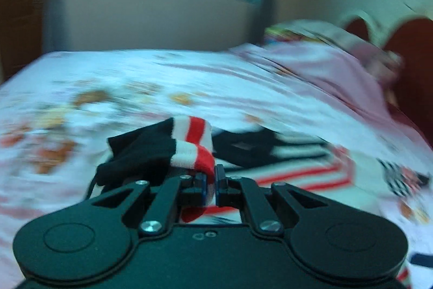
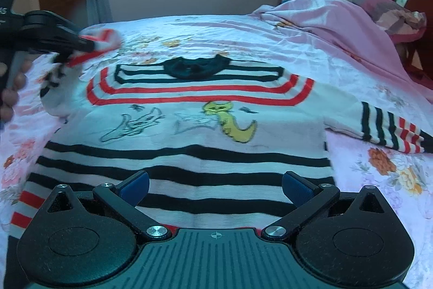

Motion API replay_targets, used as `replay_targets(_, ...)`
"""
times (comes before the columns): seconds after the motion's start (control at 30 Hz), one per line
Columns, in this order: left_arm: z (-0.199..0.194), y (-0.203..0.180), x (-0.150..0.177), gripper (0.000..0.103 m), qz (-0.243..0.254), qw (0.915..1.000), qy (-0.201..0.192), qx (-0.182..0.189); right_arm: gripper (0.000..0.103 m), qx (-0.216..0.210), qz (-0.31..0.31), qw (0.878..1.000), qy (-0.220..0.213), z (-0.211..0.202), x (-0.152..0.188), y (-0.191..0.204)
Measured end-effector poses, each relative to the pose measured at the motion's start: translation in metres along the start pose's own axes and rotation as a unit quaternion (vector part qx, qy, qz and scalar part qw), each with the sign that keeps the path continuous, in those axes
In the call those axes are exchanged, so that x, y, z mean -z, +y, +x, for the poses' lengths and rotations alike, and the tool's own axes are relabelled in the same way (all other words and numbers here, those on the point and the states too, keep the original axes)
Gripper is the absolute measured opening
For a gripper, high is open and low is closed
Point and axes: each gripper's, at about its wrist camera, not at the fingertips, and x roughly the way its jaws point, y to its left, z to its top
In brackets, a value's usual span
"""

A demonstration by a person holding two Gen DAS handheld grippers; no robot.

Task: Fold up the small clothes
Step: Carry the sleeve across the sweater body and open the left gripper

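The left gripper (image 1: 211,178) has its jaws closed on the sweater's (image 2: 189,132) striped sleeve cuff (image 1: 193,145). The right gripper (image 2: 215,184) is wide open and empty, the sweater's hem lying flat just beyond its jaws on the bed (image 2: 379,180).

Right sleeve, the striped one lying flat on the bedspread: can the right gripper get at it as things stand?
Probably yes. The right gripper is open and empty over the hem, and nothing lies on or around the right sleeve.
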Motion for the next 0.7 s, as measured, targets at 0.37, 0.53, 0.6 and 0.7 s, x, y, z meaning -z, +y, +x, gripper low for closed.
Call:
replay_targets(0.37,0.069,-0.077,0.044,0.022,0.049,0.9886,0.140,0.028,0.103,0.013,0.020,1.000,-0.011,0.046,-0.036,-0.064)
replay_targets(0.53,0.047,-0.073,0.034,0.038,0.037,0.9906,0.129,0.024,0.103,0.005,0.019,1.000,-0.007,0.059,-0.044,-0.074)
replay_targets(0.6,0.031,-0.075,0.028,0.054,0.049,0.9929,0.107,0.013,0.103,0.005,0.015,1.000,-0.009,0.061,-0.047,-0.072)
replay_targets(0.7,0.014,-0.074,0.017,0.064,0.071,0.9945,0.075,-0.018,0.103,0.000,0.016,1.000,-0.013,0.061,-0.052,-0.067)
